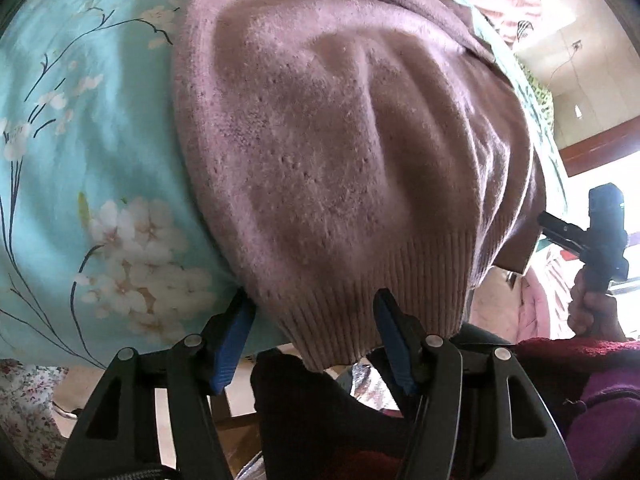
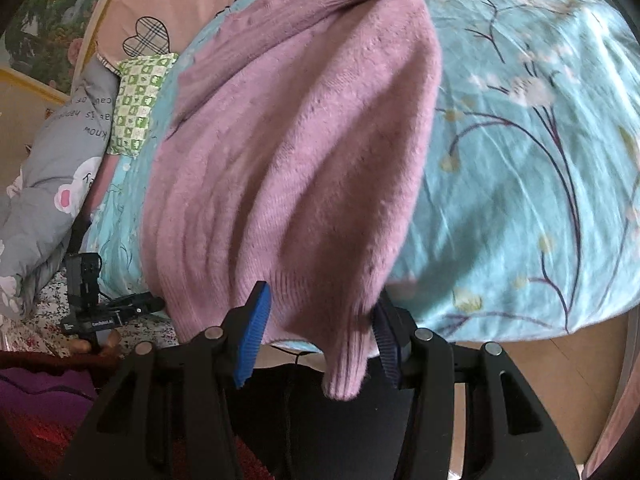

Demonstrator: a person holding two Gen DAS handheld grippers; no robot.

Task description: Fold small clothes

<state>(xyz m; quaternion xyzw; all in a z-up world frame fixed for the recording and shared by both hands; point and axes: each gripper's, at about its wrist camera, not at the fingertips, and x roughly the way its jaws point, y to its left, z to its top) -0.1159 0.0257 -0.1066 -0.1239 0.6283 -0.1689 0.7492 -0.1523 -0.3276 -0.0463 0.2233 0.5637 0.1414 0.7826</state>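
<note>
A mauve-pink knitted sweater lies on a turquoise floral bedsheet, its ribbed hem hanging over the near edge of the bed. My left gripper is open, its blue pads on either side of the hem's left corner. In the right wrist view the same sweater fills the middle, and my right gripper is open around the hem's right corner, which droops between the fingers. The right gripper also shows at the right edge of the left wrist view, held in a hand.
A grey printed quilt, a green checked cloth and a pink pillow lie at the head of the bed. The turquoise sheet stretches right of the sweater. The person's dark legs stand below the bed edge.
</note>
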